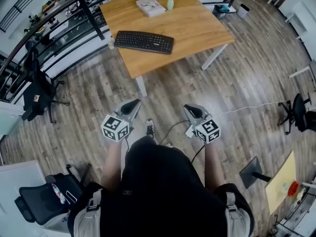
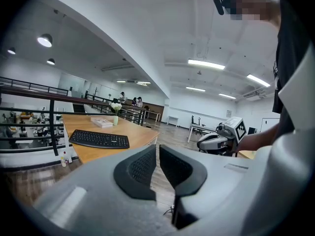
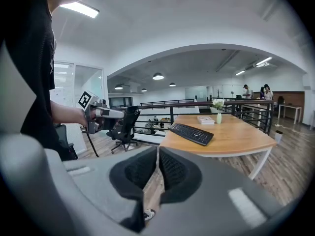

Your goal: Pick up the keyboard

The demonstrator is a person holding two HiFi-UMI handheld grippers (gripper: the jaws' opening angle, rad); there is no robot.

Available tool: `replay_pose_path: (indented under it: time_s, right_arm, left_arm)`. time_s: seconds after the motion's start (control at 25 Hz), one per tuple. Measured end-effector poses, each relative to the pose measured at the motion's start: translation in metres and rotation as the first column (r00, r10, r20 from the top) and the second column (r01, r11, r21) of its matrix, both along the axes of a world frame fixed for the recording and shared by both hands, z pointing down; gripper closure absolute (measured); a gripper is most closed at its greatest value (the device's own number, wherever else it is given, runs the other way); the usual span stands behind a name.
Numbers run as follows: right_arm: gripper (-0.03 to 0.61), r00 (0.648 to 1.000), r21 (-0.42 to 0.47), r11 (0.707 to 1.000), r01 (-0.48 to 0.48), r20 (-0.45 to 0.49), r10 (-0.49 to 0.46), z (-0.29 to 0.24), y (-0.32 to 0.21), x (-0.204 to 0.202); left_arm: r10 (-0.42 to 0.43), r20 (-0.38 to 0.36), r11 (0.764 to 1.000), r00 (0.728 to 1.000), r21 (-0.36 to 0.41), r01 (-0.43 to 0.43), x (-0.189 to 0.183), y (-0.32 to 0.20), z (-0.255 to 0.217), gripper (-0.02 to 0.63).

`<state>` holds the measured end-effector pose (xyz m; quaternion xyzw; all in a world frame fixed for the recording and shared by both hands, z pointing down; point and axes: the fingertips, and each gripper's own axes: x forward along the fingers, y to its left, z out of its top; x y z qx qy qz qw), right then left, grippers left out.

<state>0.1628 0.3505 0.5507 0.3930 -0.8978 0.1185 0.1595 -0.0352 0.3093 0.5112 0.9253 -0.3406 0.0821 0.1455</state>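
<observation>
A black keyboard (image 1: 143, 41) lies on a wooden table (image 1: 197, 26), near its front left edge; it also shows in the left gripper view as the keyboard (image 2: 99, 139) and in the right gripper view as the keyboard (image 3: 191, 133). Both grippers hang over the floor, well short of the table. My left gripper (image 1: 134, 104) is shut and empty, its jaws pressed together. My right gripper (image 1: 190, 108) is shut and empty too. In its own view the left gripper (image 2: 157, 151) points toward the table's corner; likewise the right gripper (image 3: 158, 154).
A book (image 1: 150, 6) and a small green vase (image 1: 170, 4) stand at the table's far side. A black railing (image 1: 54, 19) runs along the left. Office chairs (image 1: 37, 95) stand at left and right. A cable (image 1: 247, 107) lies on the wood floor.
</observation>
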Motion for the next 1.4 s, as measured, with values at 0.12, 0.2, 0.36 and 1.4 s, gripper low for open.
replay_pose_path:
  time_s: [0.12, 0.2, 0.36, 1.4]
  right_arm:
    - [0.561, 1.0, 0.006, 1.0, -0.007, -0.006, 0.007, -0.002, -0.022, -0.005]
    - [0.561, 1.0, 0.007, 1.0, -0.006, -0.011, 0.006, -0.002, -0.035, -0.011]
    - [0.561, 1.0, -0.003, 1.0, -0.006, -0.021, 0.006, 0.002, -0.056, -0.018]
    - [0.561, 0.995, -0.024, 0.996, -0.085, -0.051, 0.084, 0.021, -0.165, -0.054]
  left_arm:
    - [-0.002, -0.001, 1.0, 1.0, -0.003, 0.002, -0.007, -0.017, 0.002, 0.583]
    - [-0.006, -0.001, 1.0, 1.0, -0.008, 0.006, -0.013, -0.03, 0.004, 0.583]
    - [-0.005, -0.007, 1.0, 1.0, -0.016, 0.005, -0.02, -0.055, 0.008, 0.583]
    - [0.066, -0.017, 0.997, 0.998, -0.032, -0.066, -0.055, -0.179, 0.027, 0.583]
